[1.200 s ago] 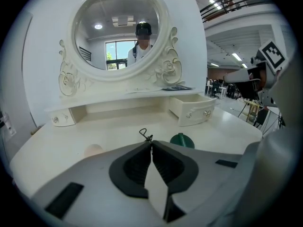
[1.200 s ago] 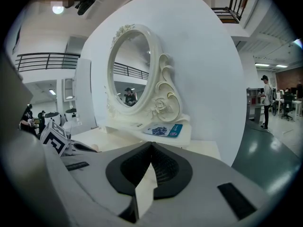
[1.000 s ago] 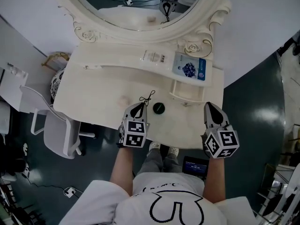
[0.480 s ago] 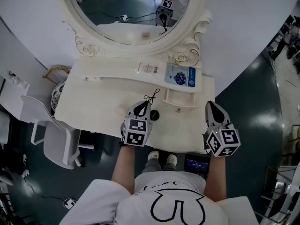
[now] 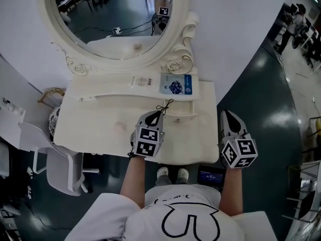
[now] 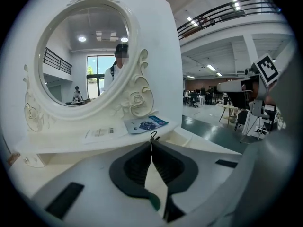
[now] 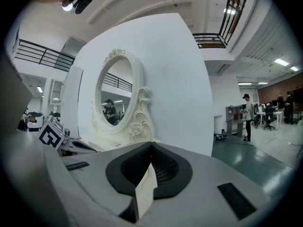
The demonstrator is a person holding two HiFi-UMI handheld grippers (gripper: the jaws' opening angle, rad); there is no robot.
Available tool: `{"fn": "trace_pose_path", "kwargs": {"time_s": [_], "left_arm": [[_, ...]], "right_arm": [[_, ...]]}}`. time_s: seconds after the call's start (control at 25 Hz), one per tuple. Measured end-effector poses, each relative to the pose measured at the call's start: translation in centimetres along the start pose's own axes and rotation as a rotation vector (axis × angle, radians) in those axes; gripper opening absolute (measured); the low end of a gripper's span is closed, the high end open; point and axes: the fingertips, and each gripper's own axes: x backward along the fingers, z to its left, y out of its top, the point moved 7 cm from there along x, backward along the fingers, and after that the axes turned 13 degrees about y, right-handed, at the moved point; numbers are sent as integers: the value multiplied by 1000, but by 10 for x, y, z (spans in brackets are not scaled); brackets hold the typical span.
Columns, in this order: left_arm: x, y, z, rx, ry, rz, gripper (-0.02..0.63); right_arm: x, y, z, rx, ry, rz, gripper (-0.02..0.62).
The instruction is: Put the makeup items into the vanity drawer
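My left gripper (image 5: pixel 156 113) hovers over the white vanity top (image 5: pixel 100 127), shut on a thin black looped item (image 5: pixel 165 106) that sticks out past its tips toward the small open drawer (image 5: pixel 184 115). In the left gripper view the loop (image 6: pixel 153 136) pokes up from the closed jaws of the left gripper (image 6: pixel 152 144), with the drawer rim (image 6: pixel 189 135) just beyond. A blue packet (image 5: pixel 175 84) and a white packet (image 5: pixel 142 80) lie on the shelf under the mirror. My right gripper (image 5: pixel 225 114) hangs shut and empty past the vanity's right edge; its jaws meet in the right gripper view (image 7: pixel 150 144).
The oval mirror (image 5: pixel 113 19) with its carved frame rises behind the shelf. A white chair (image 5: pixel 60 164) stands at the vanity's left end. A dark device (image 5: pixel 209 176) lies on the floor by the person's feet. People and desks show far off to the right.
The left gripper has carried the black loop forward and right, up to the drawer. The small round black item seen on the top earlier is now hidden. The right gripper now hangs beyond the table's right edge.
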Motion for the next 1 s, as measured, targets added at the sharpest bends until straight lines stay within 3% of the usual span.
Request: {"fn": "trace_pose_path", "kwargs": {"time_s": [0.44,1.0], "left_arm": [[-36,2,-53,-72,-131,70,26],[-72,8,-70,-58,-134,157,26]], "right_arm": [[64,-10,-40,-65,-193,-21,12],[72,-17,-64,-89,-236,3,12]]}}
